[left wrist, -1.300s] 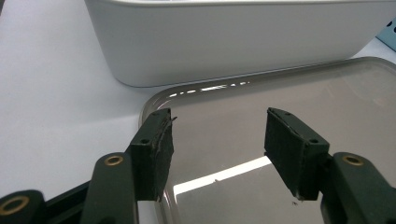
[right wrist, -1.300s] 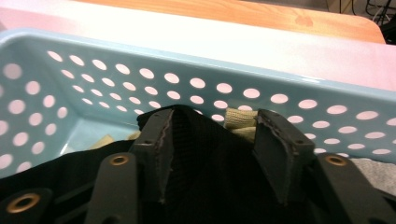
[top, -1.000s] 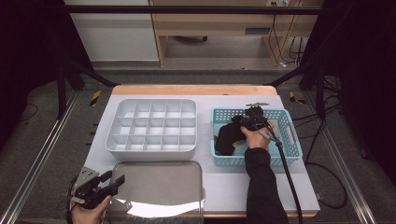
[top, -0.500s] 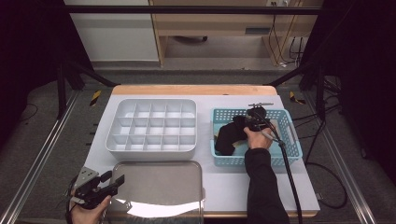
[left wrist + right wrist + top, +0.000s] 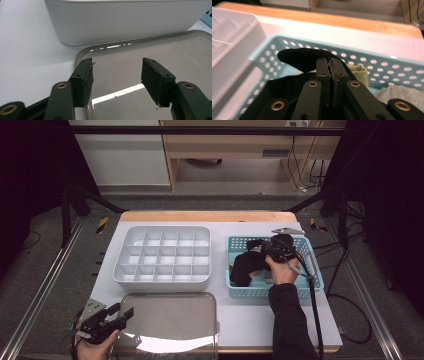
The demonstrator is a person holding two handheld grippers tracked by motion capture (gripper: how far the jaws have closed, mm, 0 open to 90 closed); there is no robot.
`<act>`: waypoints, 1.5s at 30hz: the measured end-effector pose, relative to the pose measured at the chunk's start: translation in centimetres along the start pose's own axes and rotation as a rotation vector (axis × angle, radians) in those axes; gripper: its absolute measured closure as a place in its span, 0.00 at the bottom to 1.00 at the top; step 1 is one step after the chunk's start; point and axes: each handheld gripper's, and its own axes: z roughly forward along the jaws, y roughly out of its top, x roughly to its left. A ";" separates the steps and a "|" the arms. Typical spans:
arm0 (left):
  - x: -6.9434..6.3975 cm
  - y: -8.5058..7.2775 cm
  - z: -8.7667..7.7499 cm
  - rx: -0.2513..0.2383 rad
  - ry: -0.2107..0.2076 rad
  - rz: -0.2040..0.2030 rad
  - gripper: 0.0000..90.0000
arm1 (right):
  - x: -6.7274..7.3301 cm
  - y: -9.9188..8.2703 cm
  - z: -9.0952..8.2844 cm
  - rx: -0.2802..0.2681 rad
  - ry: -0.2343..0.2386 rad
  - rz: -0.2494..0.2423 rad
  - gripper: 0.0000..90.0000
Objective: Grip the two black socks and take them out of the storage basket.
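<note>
Right hand-held gripper (image 5: 331, 65) jaws just closed, pinching black cloth (image 5: 248, 265) in blue basket (image 5: 239, 290), centre right of high view. We lift straight, clear rim, watch other cloths. Left hand-held gripper (image 5: 116, 77) spread, idle over steel tray (image 5: 200, 305).

Matt black cloth (image 5: 245, 266), perforated plastic basket (image 5: 305, 246), glossy metal tray (image 5: 170, 315).

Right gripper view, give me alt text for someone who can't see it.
The right gripper, jaws just closed, pinches a black cloth above a light blue perforated basket. Beige and grey fabrics lie in the basket, with a white divided tray to the left.
</note>
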 end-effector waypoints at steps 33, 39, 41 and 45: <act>-0.2 0.0 0.1 0.000 0.005 0.007 0.46 | 1.7 -2.8 -13.0 -0.288 0.292 -0.122 0.96; -0.3 0.0 0.1 -0.005 0.018 0.019 0.46 | 2.8 -3.9 -14.4 -0.291 0.361 -0.152 0.96; -0.3 0.0 0.0 -0.016 0.026 0.029 0.46 | 3.2 -4.4 -14.8 -0.287 0.375 -0.163 0.96; -0.4 -0.1 0.0 -0.036 0.036 0.035 0.48 | 3.8 -5.4 -15.3 -0.276 0.397 -0.176 0.96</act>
